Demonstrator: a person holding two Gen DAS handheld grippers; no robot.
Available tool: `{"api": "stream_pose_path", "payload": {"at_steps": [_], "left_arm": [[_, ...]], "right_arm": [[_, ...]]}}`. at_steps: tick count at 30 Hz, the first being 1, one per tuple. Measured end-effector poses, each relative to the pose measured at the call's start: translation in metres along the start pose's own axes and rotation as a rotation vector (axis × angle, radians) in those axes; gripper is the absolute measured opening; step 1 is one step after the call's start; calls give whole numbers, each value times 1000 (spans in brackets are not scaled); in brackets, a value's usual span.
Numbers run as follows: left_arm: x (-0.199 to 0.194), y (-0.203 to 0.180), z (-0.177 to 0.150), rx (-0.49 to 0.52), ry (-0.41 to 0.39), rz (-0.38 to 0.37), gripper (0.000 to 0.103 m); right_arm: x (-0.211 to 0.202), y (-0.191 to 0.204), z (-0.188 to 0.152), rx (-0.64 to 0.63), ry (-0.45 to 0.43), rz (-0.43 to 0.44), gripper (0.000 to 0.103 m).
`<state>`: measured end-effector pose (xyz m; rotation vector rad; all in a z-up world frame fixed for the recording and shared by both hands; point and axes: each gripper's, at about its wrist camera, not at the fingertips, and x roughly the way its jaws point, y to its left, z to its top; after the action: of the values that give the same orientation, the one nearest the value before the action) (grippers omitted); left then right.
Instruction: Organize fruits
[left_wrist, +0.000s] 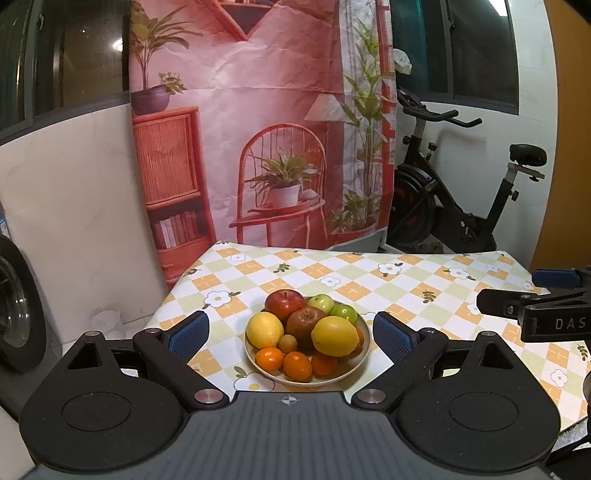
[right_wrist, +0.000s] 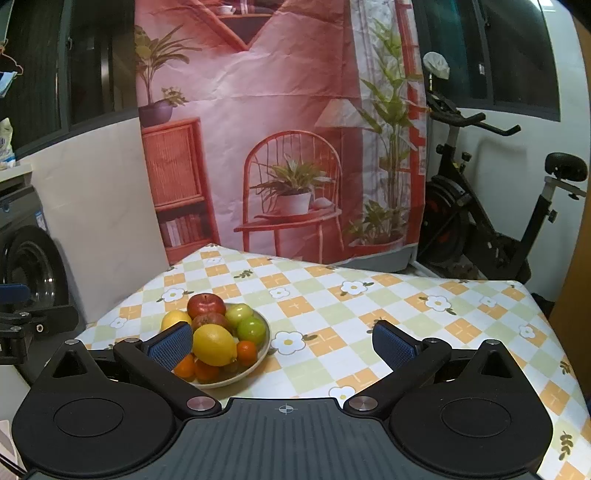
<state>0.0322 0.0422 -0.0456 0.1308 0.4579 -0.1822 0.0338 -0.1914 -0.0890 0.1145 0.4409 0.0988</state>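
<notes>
A beige bowl (left_wrist: 360, 363) on the checked tablecloth holds piled fruit: two red apples (left_wrist: 285, 302), two lemons (left_wrist: 334, 336), two green fruits (left_wrist: 344, 312), several small oranges (left_wrist: 297, 365) and a small brown fruit. My left gripper (left_wrist: 291, 336) is open and empty, its jaws framing the bowl from the near side. My right gripper (right_wrist: 283, 345) is open and empty, to the right of the bowl (right_wrist: 263, 352); its left finger (right_wrist: 170, 346) overlaps the bowl's near-left fruit in view. The right gripper also shows in the left wrist view (left_wrist: 532, 306).
The table (right_wrist: 406, 314) has a flowered orange and green checked cloth. A printed pink backdrop (left_wrist: 258, 122) hangs behind it. An exercise bike (left_wrist: 454, 199) stands at the back right. A washing machine (right_wrist: 29, 266) is at the left, beyond the table's edge.
</notes>
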Motion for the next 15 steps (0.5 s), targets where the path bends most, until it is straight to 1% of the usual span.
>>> {"api": "stream_pose_path", "payload": {"at_steps": [15], "left_arm": [[-2,-1,-1,-2,-9,1,97]], "right_arm": [[-2,0,0,-3,-6,-3,103]]}}
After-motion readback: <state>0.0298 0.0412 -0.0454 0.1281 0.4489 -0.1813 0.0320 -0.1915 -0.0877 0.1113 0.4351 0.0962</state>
